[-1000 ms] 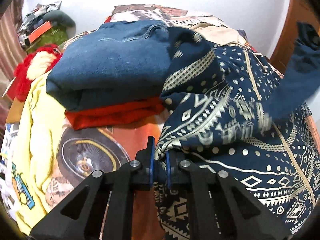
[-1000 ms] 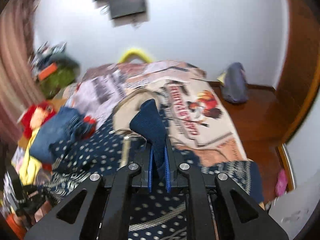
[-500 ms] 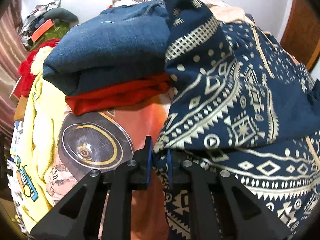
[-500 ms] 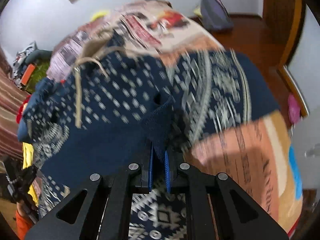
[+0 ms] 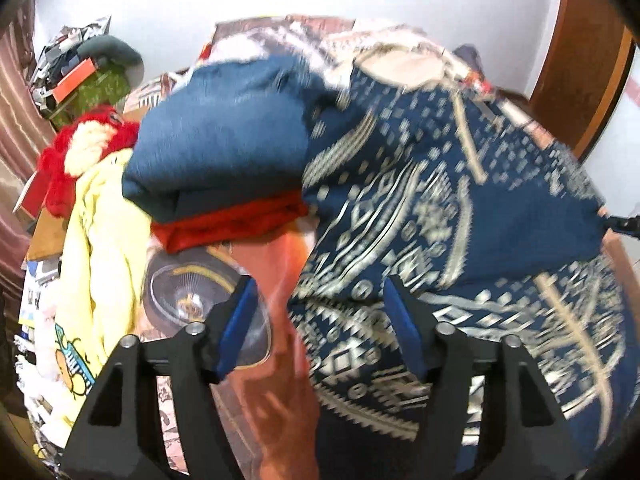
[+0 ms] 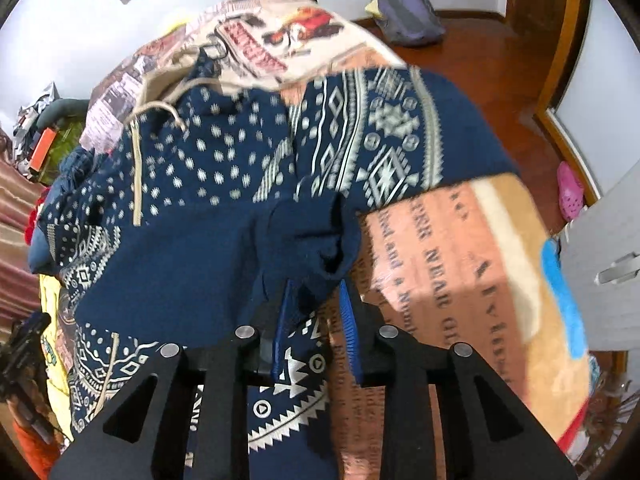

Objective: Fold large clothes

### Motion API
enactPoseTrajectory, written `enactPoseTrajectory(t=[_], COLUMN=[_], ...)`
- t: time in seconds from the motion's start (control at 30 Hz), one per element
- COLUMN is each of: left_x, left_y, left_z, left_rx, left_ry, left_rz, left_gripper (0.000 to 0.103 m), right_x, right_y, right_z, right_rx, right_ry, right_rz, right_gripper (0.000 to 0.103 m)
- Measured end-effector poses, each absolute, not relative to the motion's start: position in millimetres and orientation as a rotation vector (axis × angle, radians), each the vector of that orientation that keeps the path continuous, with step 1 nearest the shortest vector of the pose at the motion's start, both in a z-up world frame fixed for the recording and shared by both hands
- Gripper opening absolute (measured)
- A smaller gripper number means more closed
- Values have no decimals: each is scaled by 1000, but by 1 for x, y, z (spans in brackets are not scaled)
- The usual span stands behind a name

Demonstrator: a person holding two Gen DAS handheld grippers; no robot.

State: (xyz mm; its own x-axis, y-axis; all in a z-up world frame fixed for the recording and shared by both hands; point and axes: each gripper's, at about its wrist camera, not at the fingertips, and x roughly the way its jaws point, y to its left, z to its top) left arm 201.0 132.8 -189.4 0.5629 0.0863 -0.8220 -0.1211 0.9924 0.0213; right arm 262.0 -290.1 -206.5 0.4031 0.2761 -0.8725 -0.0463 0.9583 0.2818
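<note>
Now both tongs have just been opening: left tongs (image 5: 318,322) stand wide over the hoodie (image 5: 460,208) edge on the bed; right tongs (image 6: 314,322) loosen, cuff (image 6: 316,236) still between.

light: bright, even indoor | shadows: soft, beneath right gripper (image 6: 314,316) | blur: motion smear ahead of left gripper (image 5: 320,320), sharper nearby | edges: fisheye bending, black corner vignette | glare: none
</note>
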Motion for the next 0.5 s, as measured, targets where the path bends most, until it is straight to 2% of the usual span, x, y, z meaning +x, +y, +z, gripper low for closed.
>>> enactPoseTrajectory(t=[0.1,0.3,0.5], left_x=[209,237,268], left_y=[123,104,84], left_z=[-171,-135,-122], left_rx=[-53,-89,-108], left_ry=[922,835,791], left_rz=[95,33,3], left_gripper=[68,71,75], right_x=[261,259,267], right_y=[-303,-337,-366], right_z=[-186,-151,-153], right_rx=[249,318,375], right_ry=[1076,927,899], right_rz=[194,137,60], right_gripper=[24,42,51])
